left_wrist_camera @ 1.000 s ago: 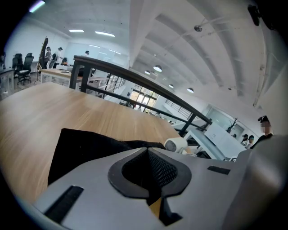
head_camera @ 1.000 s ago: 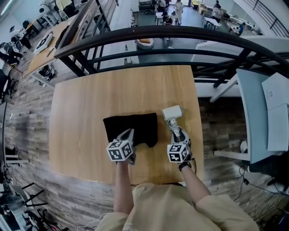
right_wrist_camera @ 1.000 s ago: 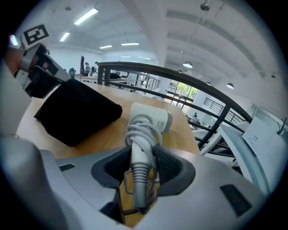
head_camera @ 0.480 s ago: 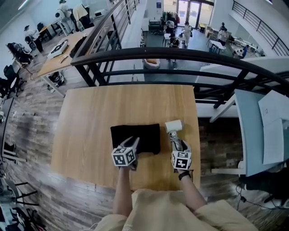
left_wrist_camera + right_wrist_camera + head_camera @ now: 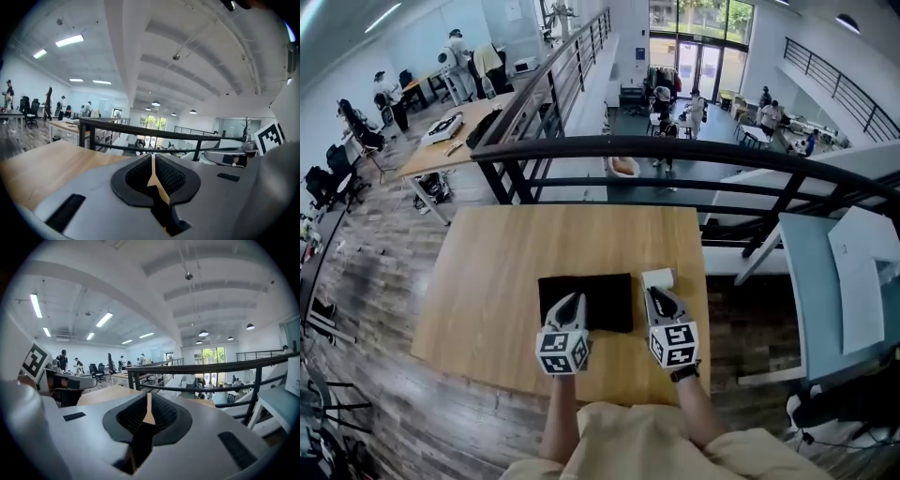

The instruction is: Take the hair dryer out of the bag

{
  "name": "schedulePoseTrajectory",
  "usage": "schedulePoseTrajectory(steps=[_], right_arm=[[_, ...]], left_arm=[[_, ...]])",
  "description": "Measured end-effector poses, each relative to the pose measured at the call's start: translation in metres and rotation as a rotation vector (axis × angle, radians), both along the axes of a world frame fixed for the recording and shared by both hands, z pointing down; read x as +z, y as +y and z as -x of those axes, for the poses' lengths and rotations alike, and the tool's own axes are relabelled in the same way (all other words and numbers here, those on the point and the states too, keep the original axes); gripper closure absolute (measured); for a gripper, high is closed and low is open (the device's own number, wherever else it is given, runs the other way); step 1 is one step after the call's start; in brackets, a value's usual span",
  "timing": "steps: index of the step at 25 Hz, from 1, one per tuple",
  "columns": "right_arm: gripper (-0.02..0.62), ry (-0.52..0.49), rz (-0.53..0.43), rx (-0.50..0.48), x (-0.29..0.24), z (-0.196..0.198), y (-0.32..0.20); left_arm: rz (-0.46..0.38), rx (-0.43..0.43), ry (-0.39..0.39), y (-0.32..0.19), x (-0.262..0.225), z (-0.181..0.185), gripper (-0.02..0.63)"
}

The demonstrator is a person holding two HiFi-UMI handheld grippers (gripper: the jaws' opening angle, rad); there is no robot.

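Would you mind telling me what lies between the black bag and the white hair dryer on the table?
Nothing does. In the head view, only a narrow strip of the bare wooden table separates the black bag from the white hair dryer.

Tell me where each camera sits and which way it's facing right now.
Head view: on the head, facing steeply down at table, bag, hair dryer; shows forearms, left gripper, right gripper.
Left gripper view: on that gripper, facing level toward the railing; its jaws, just closed further, hold nothing.
Right gripper view: same for that gripper, jaws likewise.
Both gripper views share table and railing.
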State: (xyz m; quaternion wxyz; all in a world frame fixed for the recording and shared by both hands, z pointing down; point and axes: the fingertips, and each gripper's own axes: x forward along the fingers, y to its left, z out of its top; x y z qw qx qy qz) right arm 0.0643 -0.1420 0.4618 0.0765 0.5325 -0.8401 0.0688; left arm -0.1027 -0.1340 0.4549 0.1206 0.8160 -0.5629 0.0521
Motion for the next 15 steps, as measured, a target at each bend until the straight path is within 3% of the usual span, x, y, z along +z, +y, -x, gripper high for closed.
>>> schedulePoseTrajectory(steps=[7,15], right_arm=[[0.582,0.108,-0.149,-0.067,-0.053,0.012,0.05],[0.583,0.08,-0.191,-0.048,-0.064,-0.001,0.091]], left_arm=[[-0.124,-0.035,-0.056,0.036,-0.042,-0.012,0.594],[-0.2,-0.052,-0.024,0.076,-0.058,-0.019,0.594]])
